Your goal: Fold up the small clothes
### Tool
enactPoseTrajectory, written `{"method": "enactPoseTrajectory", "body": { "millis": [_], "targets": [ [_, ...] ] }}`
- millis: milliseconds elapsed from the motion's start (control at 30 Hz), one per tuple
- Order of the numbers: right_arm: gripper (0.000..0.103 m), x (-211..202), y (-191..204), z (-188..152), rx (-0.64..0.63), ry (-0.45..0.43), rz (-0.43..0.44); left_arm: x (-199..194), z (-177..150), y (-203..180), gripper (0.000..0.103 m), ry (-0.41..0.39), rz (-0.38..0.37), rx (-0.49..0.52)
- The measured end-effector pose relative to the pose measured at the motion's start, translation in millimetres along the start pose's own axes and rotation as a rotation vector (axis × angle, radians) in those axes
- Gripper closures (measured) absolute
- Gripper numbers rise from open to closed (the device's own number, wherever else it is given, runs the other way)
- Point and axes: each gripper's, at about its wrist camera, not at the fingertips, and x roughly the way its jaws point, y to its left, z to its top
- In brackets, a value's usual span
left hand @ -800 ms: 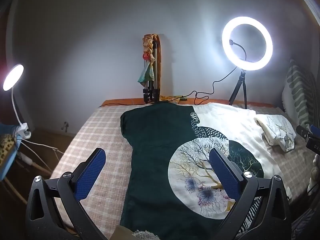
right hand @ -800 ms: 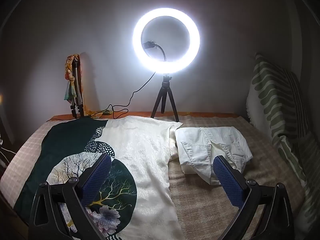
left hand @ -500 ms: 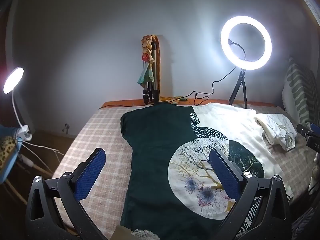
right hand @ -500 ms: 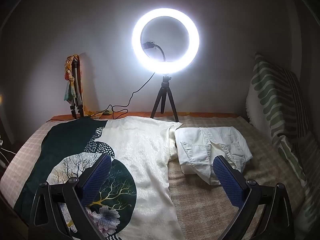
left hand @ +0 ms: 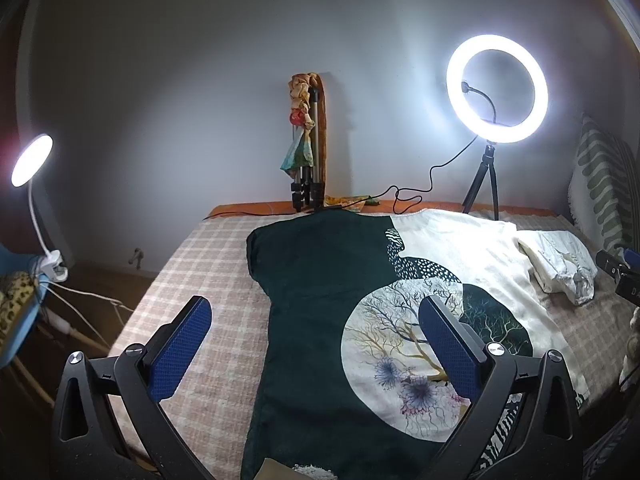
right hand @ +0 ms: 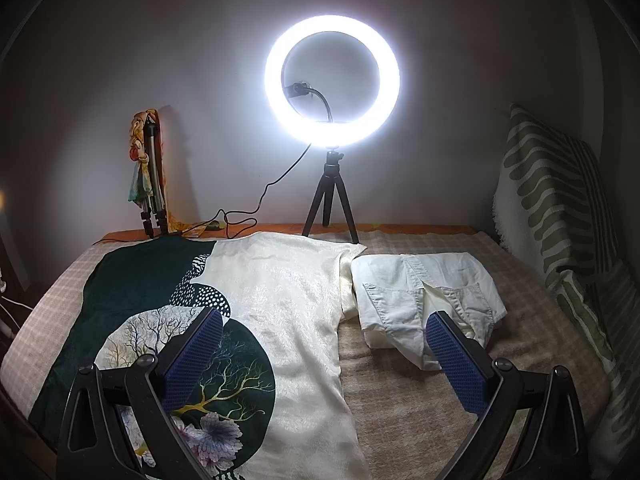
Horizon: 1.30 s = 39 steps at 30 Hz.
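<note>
One cream folded pair of shorts (right hand: 428,300) lay done; we held both grippers (left hand: 316,350) (right hand: 324,354) wide and empty above the unfolded green-and-cream printed shirt (right hand: 280,300).

Spread garment (left hand: 320,280): dark green on one side, cream on the other, with pale circles of bare tree branches, purple flowers, white dots.
Folded garment (right hand: 424,280): off-white, plain.
Bed cover (left hand: 208,264): pink and cream check.
Pillow (right hand: 560,200): white with olive-green wavy stripes.
Gripper pads (left hand: 180,348): blue, textured.
</note>
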Motion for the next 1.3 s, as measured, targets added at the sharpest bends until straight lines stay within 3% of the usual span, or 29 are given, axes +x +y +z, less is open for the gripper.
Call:
{"method": "enactPoseTrajectory", "body": {
  "millis": [1300],
  "targets": [
    [0.0,1.9,-3.5,-3.5,0.006,0.004,-0.007,-1.4,-1.5,-1.8,0.0,-0.006,0.005,-0.002]
  ]
}}
